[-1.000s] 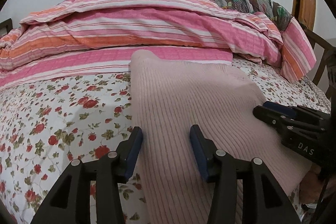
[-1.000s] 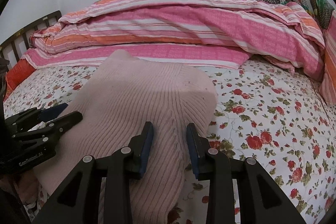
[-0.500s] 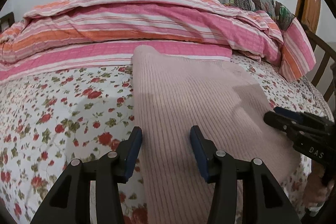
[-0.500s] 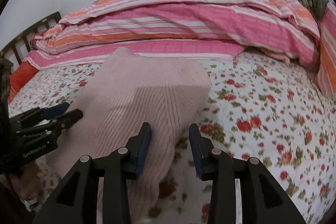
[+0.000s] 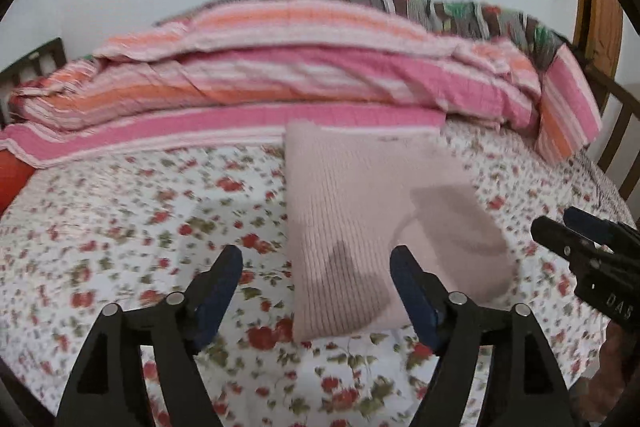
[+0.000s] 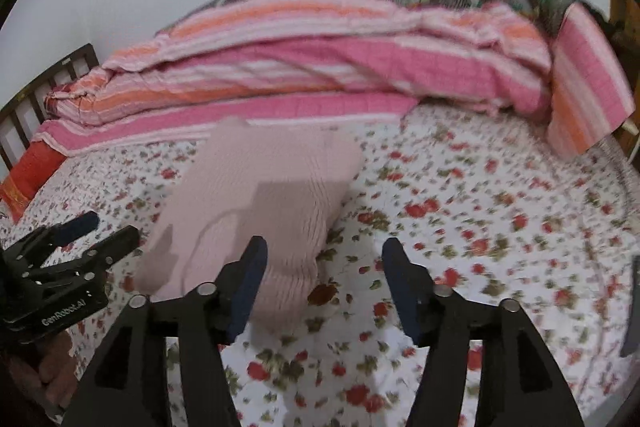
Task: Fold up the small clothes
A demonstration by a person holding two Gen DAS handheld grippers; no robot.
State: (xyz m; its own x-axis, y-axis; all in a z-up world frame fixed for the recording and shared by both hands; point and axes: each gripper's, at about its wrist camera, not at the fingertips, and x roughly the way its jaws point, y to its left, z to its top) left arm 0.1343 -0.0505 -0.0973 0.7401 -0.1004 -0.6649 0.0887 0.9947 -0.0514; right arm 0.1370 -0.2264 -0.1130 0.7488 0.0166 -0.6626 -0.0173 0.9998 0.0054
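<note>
Garment: the pink ribbed knit lies folded into a compact oblong on the floral bedsheet, its far edge touching the striped pink quilt heaped behind it.
Left gripper: I read its jaws as wide and empty; they have just been opening, and the knit lies beyond and below the pads, not pressed by them.
Right gripper: likewise spread with nothing between the pads; its jaws have just been opening, and the near corner of the knit sits just beside the left-hand pad.
Step in hand: I judge this a release after a fold, with both tools clear of the cloth.
Risk, snagging: a pad could catch a rib of the loose knit on the next pass and drag the top layer open.
Risk, spring-back: the near right end looks rounded and bulky in the left wrist view; thick knit may creep open if not pressed flat.
Risk, collision: each tool shows at the edge of the other's view, so I see little room if both reach inward together.
Risk, poor sight: both views are smeared, so I cannot confirm the edges are aligned.
Risk, crowding: pushing the knit further back would ride it onto the quilt.
</note>
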